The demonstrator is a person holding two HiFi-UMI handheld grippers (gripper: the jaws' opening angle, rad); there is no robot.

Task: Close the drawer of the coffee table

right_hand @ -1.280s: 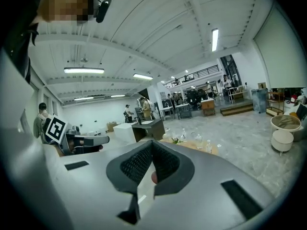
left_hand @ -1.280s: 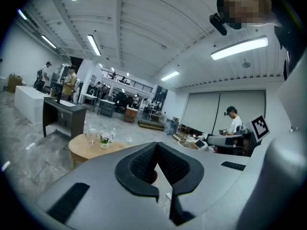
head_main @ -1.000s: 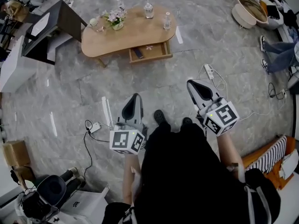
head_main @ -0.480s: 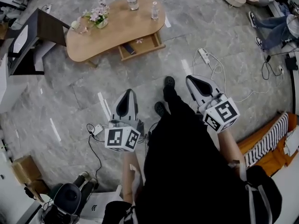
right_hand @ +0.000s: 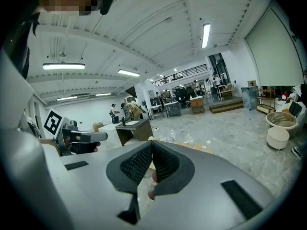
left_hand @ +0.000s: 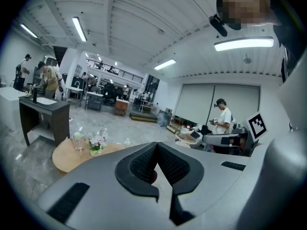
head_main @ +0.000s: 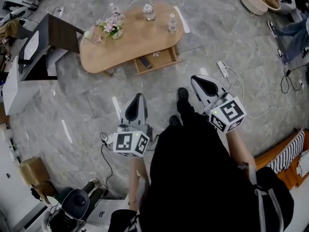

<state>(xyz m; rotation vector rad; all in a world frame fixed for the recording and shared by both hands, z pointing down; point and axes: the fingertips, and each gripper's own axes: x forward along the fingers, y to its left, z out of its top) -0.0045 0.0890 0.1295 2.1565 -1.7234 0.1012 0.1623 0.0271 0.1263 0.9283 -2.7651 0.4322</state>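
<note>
A kidney-shaped wooden coffee table (head_main: pixel 126 42) stands on the grey marble floor at the upper middle of the head view. Its drawer (head_main: pixel 157 60) is pulled open toward me, with a small dark thing lying inside. My left gripper (head_main: pixel 136 100) and my right gripper (head_main: pixel 199 82) are both held well short of the table, over bare floor. Both are shut with nothing between their jaws. In the left gripper view the table (left_hand: pixel 67 155) shows at lower left behind the closed left gripper (left_hand: pixel 156 145). The right gripper (right_hand: pixel 151 145) hides most of the table in its own view.
On the table stand a flower vase (head_main: pixel 115 29), a glass and bottles (head_main: pixel 148 11). A dark desk (head_main: pixel 53 35) is left of the table. A power strip with cables (head_main: pixel 223 70) lies on the floor right of the drawer. More cables (head_main: pixel 106 144) lie near my left gripper.
I have walked nearer to the coffee table, so it now sits larger and lower in the head view. Both grippers stay shut and have travelled forward with me.
</note>
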